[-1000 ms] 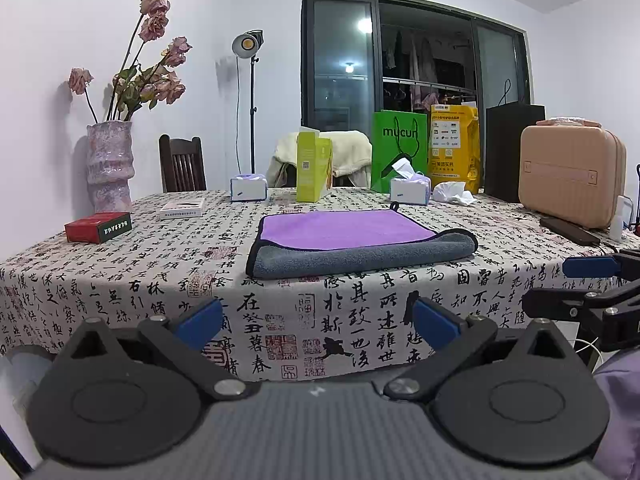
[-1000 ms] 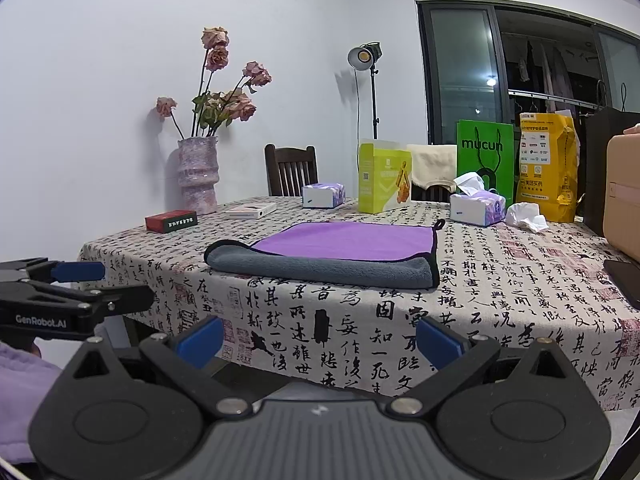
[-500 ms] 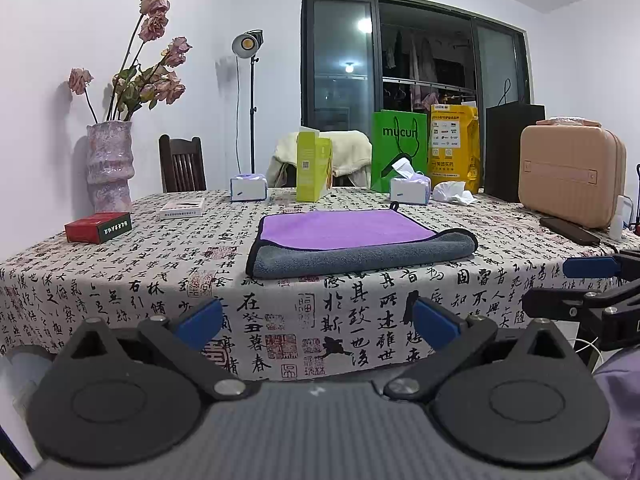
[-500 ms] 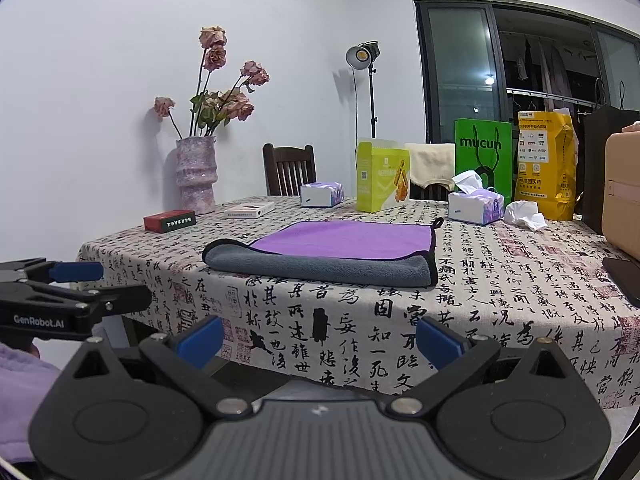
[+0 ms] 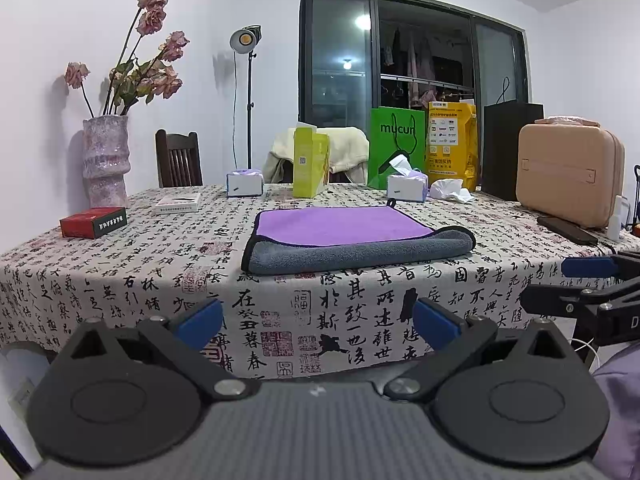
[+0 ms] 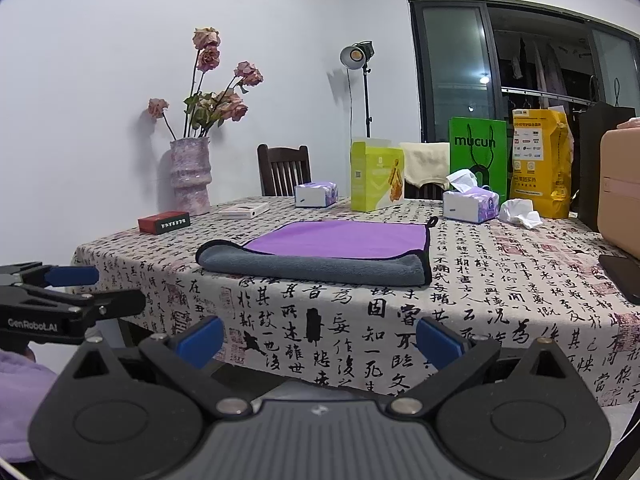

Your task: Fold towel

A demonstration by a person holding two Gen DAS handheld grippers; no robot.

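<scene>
A towel (image 5: 352,236), purple on top and grey underneath, lies folded over near the front edge of the table (image 5: 120,280); its grey fold faces me. It also shows in the right wrist view (image 6: 328,252). My left gripper (image 5: 316,320) is open and empty, held in front of and below the table edge. My right gripper (image 6: 318,340) is open and empty, also short of the table. Each gripper shows at the side of the other's view: the right one (image 5: 588,280) and the left one (image 6: 68,288).
On the patterned tablecloth stand a vase of dried roses (image 5: 105,160), a red box (image 5: 93,222), tissue boxes (image 5: 406,186), a yellow-green carton (image 5: 310,166), a green bag (image 5: 396,144), a beige case (image 5: 568,180) and a dark phone (image 5: 566,230). A chair (image 5: 178,162) stands behind.
The right wrist view has shifted very slightly toward the table. The towel and the left gripper have not visibly moved.
</scene>
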